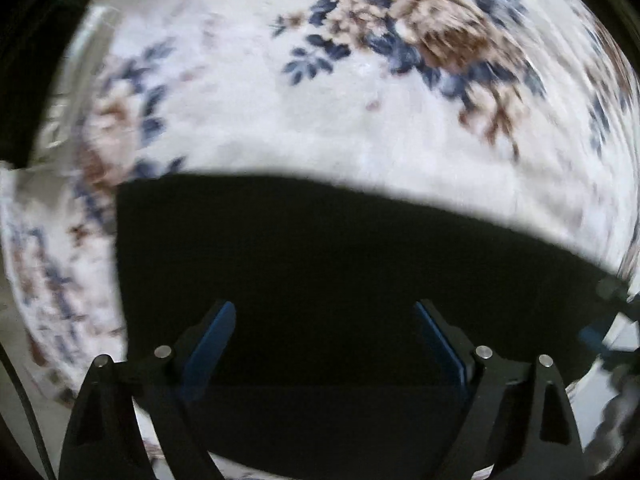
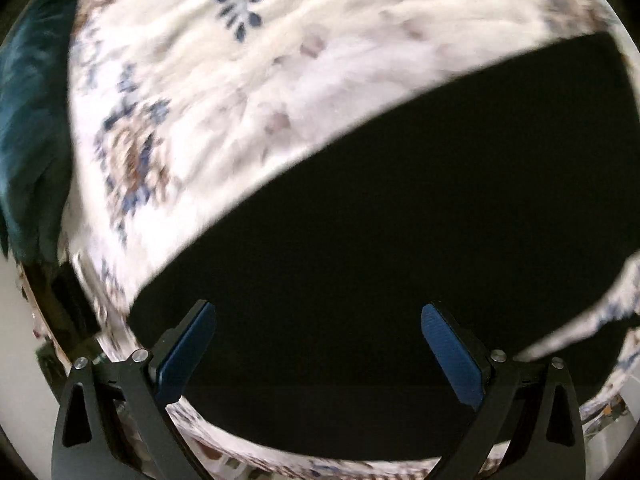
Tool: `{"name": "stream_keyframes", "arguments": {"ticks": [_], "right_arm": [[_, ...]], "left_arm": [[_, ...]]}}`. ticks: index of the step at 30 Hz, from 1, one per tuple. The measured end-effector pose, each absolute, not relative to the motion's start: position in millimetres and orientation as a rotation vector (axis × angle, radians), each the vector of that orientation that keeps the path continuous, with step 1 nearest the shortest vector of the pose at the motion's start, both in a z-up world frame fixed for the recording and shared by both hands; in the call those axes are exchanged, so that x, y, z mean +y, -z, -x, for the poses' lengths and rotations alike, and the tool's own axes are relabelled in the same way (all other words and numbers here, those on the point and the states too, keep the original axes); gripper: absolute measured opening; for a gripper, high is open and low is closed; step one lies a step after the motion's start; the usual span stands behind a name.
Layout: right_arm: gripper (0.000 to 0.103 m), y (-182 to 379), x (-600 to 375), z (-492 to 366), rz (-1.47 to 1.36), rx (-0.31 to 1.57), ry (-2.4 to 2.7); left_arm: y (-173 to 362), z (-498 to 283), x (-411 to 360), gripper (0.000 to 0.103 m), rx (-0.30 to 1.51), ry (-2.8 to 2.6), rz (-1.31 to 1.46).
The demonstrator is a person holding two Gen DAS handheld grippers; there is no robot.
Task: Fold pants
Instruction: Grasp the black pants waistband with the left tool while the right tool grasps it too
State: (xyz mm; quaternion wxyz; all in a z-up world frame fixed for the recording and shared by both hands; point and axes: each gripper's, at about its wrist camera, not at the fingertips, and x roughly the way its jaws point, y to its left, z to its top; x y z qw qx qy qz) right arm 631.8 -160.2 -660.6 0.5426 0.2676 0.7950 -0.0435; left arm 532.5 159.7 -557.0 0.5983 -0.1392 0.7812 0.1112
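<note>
- A white cloth [image 1: 360, 120] printed with blue and brown flowers covers the surface under both cameras; whether it lies on a bed or on something else cannot be told, and both views are smeared by blur.
- The black pants [image 1: 320, 260] lie flat on that floral cloth as one broad dark sheet, with no seam or detail readable in the darkness.
- In the left wrist view the pants fill the lower middle; their far edge runs straight across the picture, and a square corner shows at the left, with floral cloth beyond it.
- The left gripper [image 1: 325, 312] points down over the pants, its jaws standing wide apart, and its blue pads [image 1: 208, 348] frame only dark fabric; nothing is pinched between them.
- Whether the left fingertips touch the fabric cannot be told.
- At the right edge of the left view a blurred dark piece with a touch of blue [image 1: 604, 320] shows; it cannot be identified for sure.
- In the right wrist view the pants [image 2: 400, 240] fill the lower right, their far edge slanting upward to the right.
- The right gripper [image 2: 320, 312] also points down over the pants, jaws wide apart and holding nothing, its blue pads [image 2: 452, 360] clear of each other.
- A dark teal fabric [image 2: 28, 120] lies beyond the left edge of the floral cloth in the right view.
- A strip of floral cloth [image 2: 580, 328] shows at the right, cutting across the black.
</note>
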Motion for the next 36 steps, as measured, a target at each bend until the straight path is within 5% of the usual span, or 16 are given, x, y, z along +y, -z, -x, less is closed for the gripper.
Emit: {"name": "stream_keyframes", "arguments": {"ticks": [10,13,15,17,21,27,32,34,36], "right_arm": [[0.096,744,-160,-685,-0.64,1.942,0.308],[0.074,742,-157,-678,-0.582,1.915,0.315],[0.044,731,-164,-667,-0.6,1.876,0.32],[0.028,722,-174,-651,-0.664,1.856,0.311],[0.027,708,-181,-620,-0.68,1.868,0.238],[0.013,709,-178,-579,-0.648,1.898,0.212],[0.013,737,-175,-535,-0.634,1.954,0.174],[0.022,738,-180,-533,-0.745,1.908,0.137],[0.049,724,-190,-540,-0.799,1.812,0.11]], "left_arm": [[614,-568,164,0.09,1.857,-0.361,0.487],[612,-567,167,0.087,1.842,-0.393,0.503],[603,-561,168,0.066,1.802,-0.416,0.472],[588,-551,167,0.051,1.769,-0.403,0.425],[553,-519,166,0.019,1.721,-0.309,0.466],[513,-449,164,0.016,1.677,-0.235,0.439],[516,-418,170,0.019,1.679,-0.227,0.543],[521,-418,183,0.022,1.672,-0.235,0.649],[516,-424,194,0.033,1.649,-0.233,0.692]]}}
